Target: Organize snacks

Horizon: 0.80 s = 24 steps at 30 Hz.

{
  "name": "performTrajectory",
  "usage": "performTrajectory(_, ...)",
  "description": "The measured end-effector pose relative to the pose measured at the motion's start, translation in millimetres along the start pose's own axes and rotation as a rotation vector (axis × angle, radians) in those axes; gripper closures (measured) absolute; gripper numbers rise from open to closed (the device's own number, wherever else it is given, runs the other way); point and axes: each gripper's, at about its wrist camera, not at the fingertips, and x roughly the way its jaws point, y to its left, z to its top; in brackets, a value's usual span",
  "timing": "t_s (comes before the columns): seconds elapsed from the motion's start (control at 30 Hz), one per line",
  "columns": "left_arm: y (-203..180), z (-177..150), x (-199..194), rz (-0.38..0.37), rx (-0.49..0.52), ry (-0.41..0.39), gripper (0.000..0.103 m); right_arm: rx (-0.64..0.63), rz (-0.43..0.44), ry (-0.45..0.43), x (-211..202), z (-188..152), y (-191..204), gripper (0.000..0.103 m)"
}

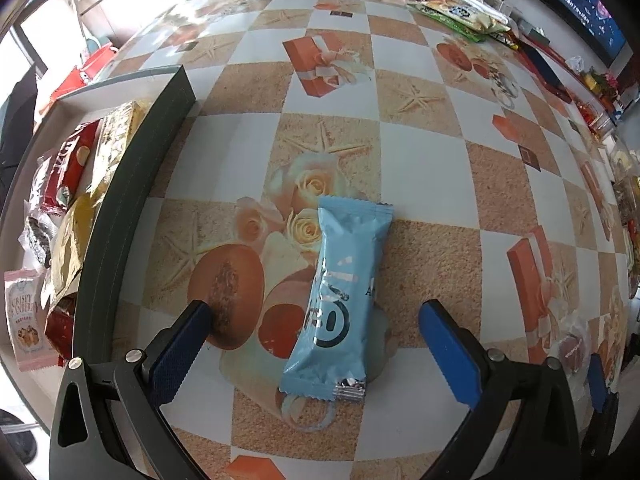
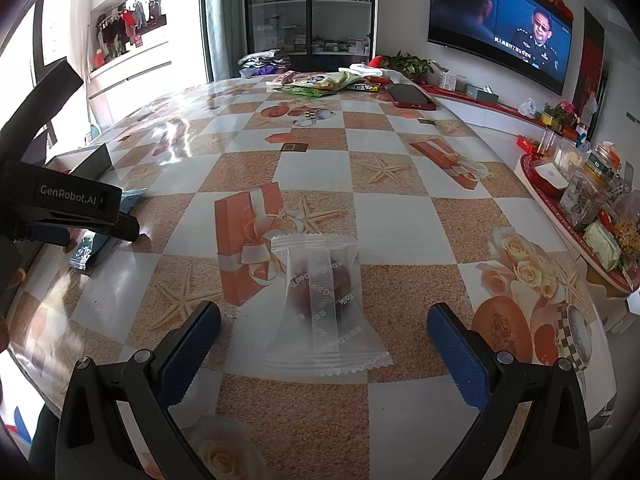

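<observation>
A light blue snack packet (image 1: 338,300) lies flat on the patterned table, between the open fingers of my left gripper (image 1: 314,312). A dark green box (image 1: 132,208) at the left holds several snack packets (image 1: 68,200). A frosted white packet with a dark round snack inside (image 2: 320,304) lies between the open fingers of my right gripper (image 2: 324,316). Both grippers sit low over the table and hold nothing. In the right wrist view the left gripper's body (image 2: 60,208) shows at the left above the blue packet (image 2: 92,248).
A pile of snack bags (image 2: 324,82) and a red phone (image 2: 412,98) lie at the table's far end. A red tray with jars and snacks (image 2: 580,200) stands at the right edge. A TV (image 2: 500,28) hangs on the wall.
</observation>
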Motion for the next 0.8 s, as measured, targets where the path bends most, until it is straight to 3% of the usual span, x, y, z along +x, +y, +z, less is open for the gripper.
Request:
performTrajectory(0.1,0.6,3.3,0.7,-0.001,0.005,0.026,0.000,0.000,0.000,0.000,0.0,0.3,0.0,0.000)
performTrajectory(0.33,-0.8,-2.2,-1.9,-0.008,0.025,-0.054,0.000,0.000,0.000,0.002,0.0,0.3,-0.2,0.000)
performTrajectory(0.67,0.0,-0.6,-2.9,-0.009,0.029,-0.023,0.000,-0.001,0.001,0.002,-0.2,0.3,0.7,0.000)
performTrajectory(0.8,0.2,-4.0,-3.7,-0.014,0.041,-0.076,0.000,-0.007,0.005,0.013,0.4,2.3,2.6,0.000)
